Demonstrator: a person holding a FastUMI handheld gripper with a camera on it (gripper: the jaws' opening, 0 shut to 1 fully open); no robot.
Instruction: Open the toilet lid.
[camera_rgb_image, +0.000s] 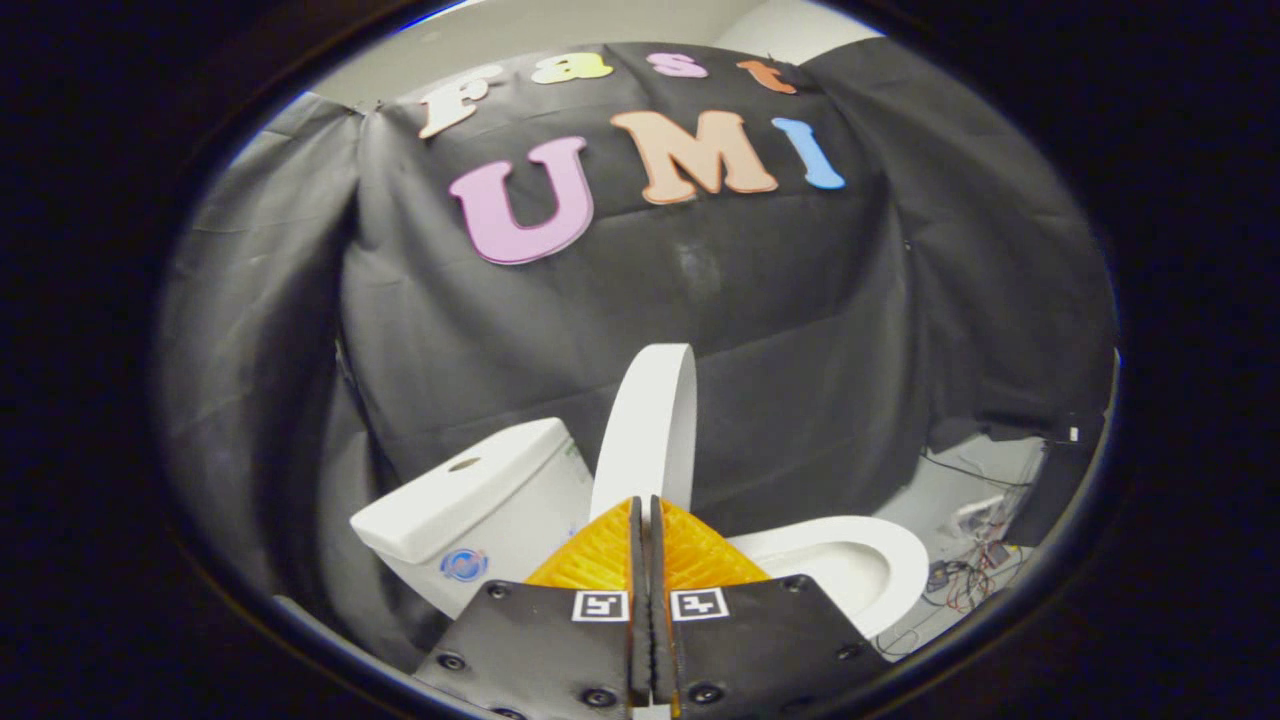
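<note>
The gripper (646, 505) has its fingers drawn together with only a thin slit between them, and whether they pinch the lower edge of the toilet lid (648, 420) cannot be told, since that edge is hidden behind them. The lid rises just ahead of the fingertips, edge-on and nearly upright. Beyond it to the left stands the tank (480, 490); to the right lies the open seat (850, 560). Judging by this, the lift looks almost done; the next move probably calls for tipping the lid back against the tank and letting go gently.
</note>
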